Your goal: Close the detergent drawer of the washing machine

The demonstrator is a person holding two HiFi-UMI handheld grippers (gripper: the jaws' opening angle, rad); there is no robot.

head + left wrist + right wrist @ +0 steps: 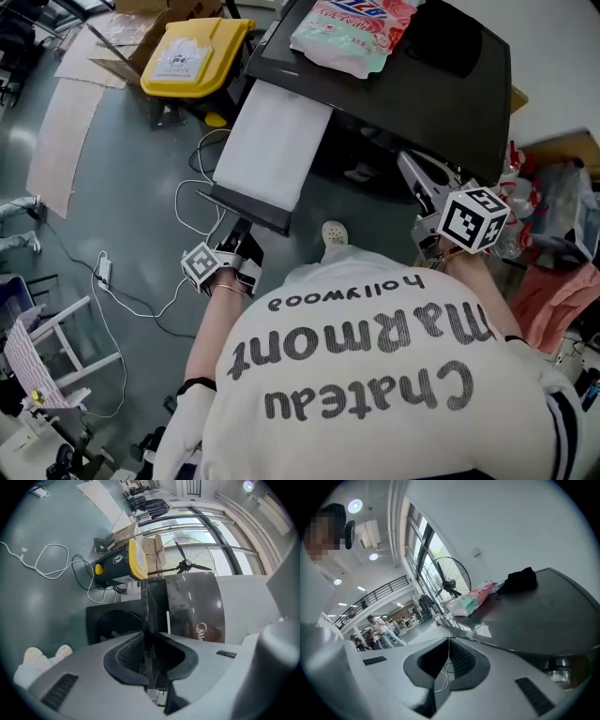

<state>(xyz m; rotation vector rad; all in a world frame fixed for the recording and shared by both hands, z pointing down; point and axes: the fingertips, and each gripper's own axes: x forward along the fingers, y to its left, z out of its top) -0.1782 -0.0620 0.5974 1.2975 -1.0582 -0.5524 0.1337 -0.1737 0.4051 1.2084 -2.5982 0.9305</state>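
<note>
Detergent drawer [272,145] stands far out of the washing machine [441,103]: white body exposed, dark front panel at the near end. Left gripper [239,242] is at that end, jaws pinching the panel's thin edge, which runs straight between the pads in the left gripper view. Right gripper [409,167] is up by the machine's right front corner, jaws pressed together, nothing between them. Pink-and-green bag [352,33] lies on the machine's dark top. Yellow bin [192,56] sits on the floor beyond, and a white cable [186,202] loops near the drawer.
</note>
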